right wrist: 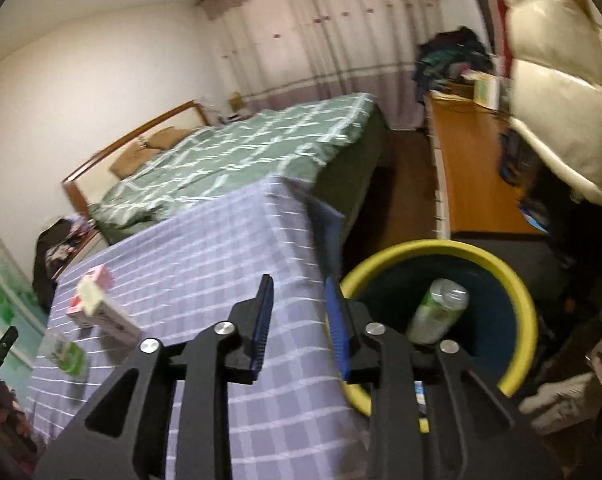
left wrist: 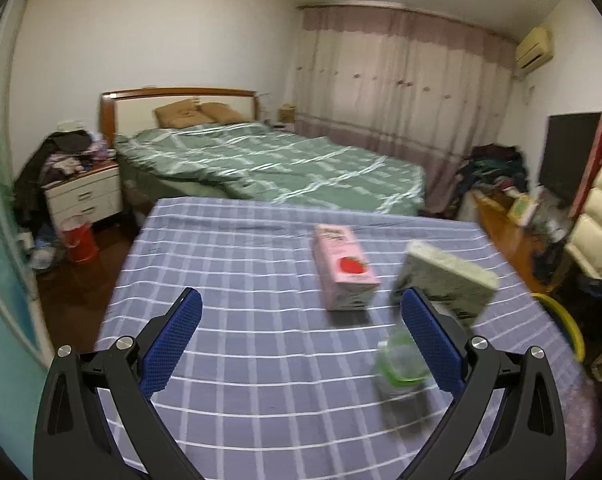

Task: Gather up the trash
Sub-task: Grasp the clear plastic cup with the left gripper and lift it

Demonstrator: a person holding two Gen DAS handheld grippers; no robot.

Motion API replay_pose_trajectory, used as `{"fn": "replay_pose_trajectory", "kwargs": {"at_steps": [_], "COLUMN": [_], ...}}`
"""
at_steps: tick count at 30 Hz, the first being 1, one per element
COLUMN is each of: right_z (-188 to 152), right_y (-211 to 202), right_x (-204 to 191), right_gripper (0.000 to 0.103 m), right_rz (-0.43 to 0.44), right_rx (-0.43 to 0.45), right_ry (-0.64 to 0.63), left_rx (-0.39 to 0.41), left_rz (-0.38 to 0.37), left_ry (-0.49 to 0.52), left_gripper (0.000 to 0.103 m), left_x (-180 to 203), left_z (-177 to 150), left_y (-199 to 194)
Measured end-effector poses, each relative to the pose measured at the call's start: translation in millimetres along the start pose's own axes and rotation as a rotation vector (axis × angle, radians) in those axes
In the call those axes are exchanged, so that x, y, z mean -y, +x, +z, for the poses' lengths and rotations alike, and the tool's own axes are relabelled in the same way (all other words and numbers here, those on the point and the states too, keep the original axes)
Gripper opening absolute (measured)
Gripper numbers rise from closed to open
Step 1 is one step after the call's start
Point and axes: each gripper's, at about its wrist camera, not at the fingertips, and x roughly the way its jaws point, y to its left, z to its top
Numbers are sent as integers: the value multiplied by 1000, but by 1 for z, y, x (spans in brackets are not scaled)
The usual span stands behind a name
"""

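Note:
On the table under a purple-grey checked cloth (left wrist: 241, 380) lie a pink strawberry carton (left wrist: 345, 270), a pale green-white box (left wrist: 447, 280) and a clear bottle with a green label (left wrist: 399, 366). My left gripper (left wrist: 301, 300) hovers over the cloth, open wide, with the bottle just inside its right finger and untouched. My right gripper (right wrist: 299, 283) hangs over the table's right edge, jaws apart with nothing between them. Beside it stands a yellow-rimmed dark bin (right wrist: 531, 312) with a green-and-silver can (right wrist: 439, 312) inside. The carton (right wrist: 101, 278), box (right wrist: 115, 318) and bottle (right wrist: 67, 354) show at the left.
A bed with a green quilt (left wrist: 269, 164) stands behind the table. A wooden desk (right wrist: 473, 168) with clutter runs along the right, by a cream puffer jacket (right wrist: 561, 80). A nightstand (left wrist: 83, 196) and a red pail (left wrist: 79, 240) are at the left.

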Motion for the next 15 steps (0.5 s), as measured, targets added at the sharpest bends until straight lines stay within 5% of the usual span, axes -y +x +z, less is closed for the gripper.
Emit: {"fn": "replay_pose_trajectory", "kwargs": {"at_steps": [3,8,15], "right_z": [-4,-14,-19], "right_y": [11,27,32], "right_x": [-23,-34,-34], "right_gripper": [31,37,41], "right_rz": [47,78,99], "right_rx": [6,-27,-51], "right_ry": [-21,-28,-34], "left_rx": [27,-47,-245], "left_rz": [-72,-150,-56], "left_ry": [26,128,175], "left_gripper": [98,98,98], "left_x": [12,54,92], "left_z": [0,-6,-21], "left_y": [-7,-1,52]}}
